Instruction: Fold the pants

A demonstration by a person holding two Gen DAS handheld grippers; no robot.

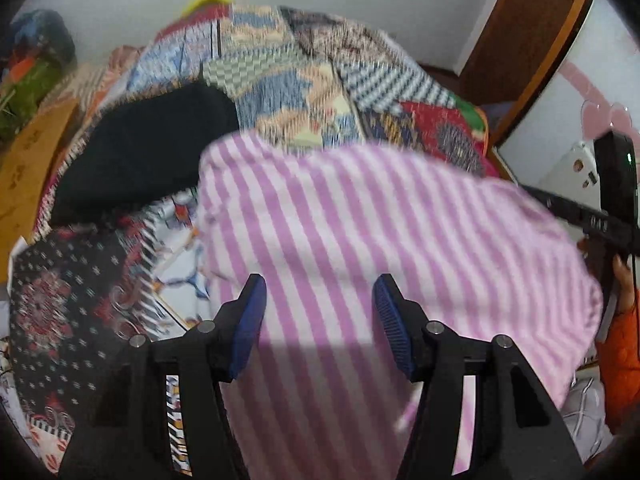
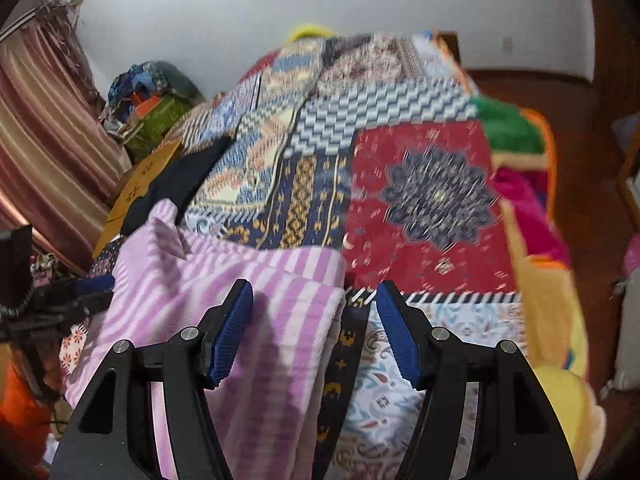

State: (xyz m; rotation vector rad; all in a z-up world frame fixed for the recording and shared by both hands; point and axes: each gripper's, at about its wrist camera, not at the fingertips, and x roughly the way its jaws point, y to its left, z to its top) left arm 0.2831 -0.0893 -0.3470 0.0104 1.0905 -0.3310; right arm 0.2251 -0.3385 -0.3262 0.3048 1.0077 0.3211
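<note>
Lying across the patchwork quilt (image 2: 424,200), the pink-and-white striped pants (image 1: 360,240) spread flat beneath both tools, stripes running away from each camera. The left gripper (image 1: 319,304) hovers over the middle of the cloth, jaws apart, nothing pinched. The right gripper (image 2: 315,312) straddles the pants' right-hand edge (image 2: 338,280), jaws likewise apart and holding nothing, with bare quilt under its right finger. That edge sits nearest the right hand, so a grab there looks the likeliest start of a fold. A black garment (image 1: 148,148) lies beyond the pants' far left corner.
</note>
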